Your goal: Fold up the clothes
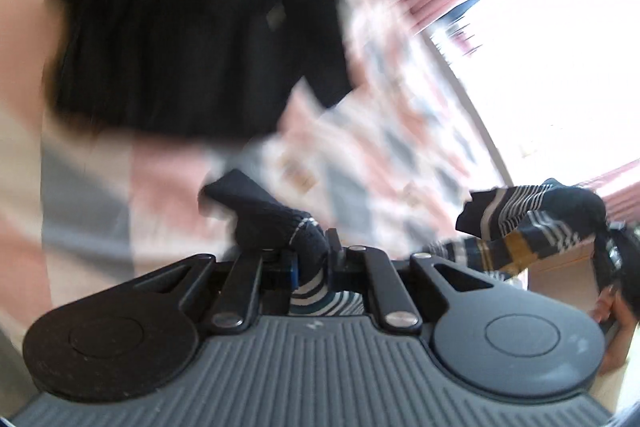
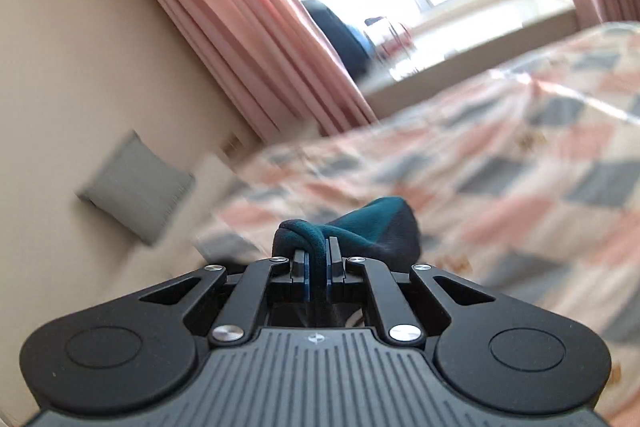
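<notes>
- Left gripper (image 1: 310, 259): jaws drawn together and clamped on the knitted dark edge of a striped garment (image 1: 520, 227); no gap shows between pad and cloth
- Right gripper (image 2: 318, 263): fingers (image 2: 300, 267) pressed together on a bunched teal and dark fold of cloth, which bulges out just past the fingertips
- Location of the work item: the striped garment hangs in the air between the two grippers, above the patchwork bedcover (image 2: 520, 167); in the left wrist view its striped part runs off to the right, toward the person's hand (image 1: 608, 311); that both grippers hold one and the same garment is probable, though blur prevents confirmation
- A second dark garment (image 1: 192, 43) lies flat on the bedcover, well apart from the held item; it appears already laid out
- Handling properties, as judged: light, soft and limp knit; it will sag and swing between holds, and stretch if pulled hard; no fragility; slip risk is low while cloth is bunched in the jaws
- Recommended hold points: hem or cuff edges, or two matching corners, so that the cloth hangs straight; a bunched mid-panel grip will leave creases
- Background: pink curtains (image 2: 248, 39); grey cushion (image 2: 136, 187) on the floor
</notes>
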Tool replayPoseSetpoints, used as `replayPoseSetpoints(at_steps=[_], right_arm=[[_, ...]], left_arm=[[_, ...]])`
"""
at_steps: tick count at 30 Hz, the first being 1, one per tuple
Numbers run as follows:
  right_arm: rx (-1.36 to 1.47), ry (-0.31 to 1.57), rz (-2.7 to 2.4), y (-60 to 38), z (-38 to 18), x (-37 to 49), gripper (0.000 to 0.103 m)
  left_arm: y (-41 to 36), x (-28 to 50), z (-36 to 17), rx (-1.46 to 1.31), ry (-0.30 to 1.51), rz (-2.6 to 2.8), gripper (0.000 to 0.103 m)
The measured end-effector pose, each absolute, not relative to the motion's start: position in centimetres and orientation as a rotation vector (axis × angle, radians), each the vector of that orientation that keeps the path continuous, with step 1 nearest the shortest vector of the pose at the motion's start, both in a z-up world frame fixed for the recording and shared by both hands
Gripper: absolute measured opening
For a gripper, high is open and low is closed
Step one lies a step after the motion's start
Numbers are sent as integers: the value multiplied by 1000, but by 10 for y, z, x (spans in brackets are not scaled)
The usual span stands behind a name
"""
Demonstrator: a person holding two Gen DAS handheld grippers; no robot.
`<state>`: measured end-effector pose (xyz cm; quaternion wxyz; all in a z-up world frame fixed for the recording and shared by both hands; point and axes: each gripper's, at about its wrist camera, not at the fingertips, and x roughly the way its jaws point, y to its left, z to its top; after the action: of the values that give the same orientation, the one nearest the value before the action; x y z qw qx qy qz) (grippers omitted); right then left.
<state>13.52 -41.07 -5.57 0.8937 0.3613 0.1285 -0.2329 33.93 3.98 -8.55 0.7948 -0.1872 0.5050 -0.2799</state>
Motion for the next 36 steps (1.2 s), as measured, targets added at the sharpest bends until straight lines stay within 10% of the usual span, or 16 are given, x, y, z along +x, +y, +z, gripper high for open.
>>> replayPoseSetpoints(at_steps=[11, 17, 25, 30, 36], right_arm=[[672, -162, -289, -445, 158, 51, 7], [692, -316, -332, -477, 176, -97, 7], [1088, -116, -883, -527, -47, -358, 10], [1469, 151, -1355, -495, -221, -459, 24], [1606, 319, -1343, -404, -293, -462, 52]], left_arm=[[6, 195, 133, -336, 500, -804, 9], [-25, 93, 141, -266, 587, -1189, 16], [-67, 64, -7, -75, 1071, -1297, 30], [-69, 126, -117, -43, 1301, -1023, 44], [-52, 189, -214, -57, 1454, -689, 52]])
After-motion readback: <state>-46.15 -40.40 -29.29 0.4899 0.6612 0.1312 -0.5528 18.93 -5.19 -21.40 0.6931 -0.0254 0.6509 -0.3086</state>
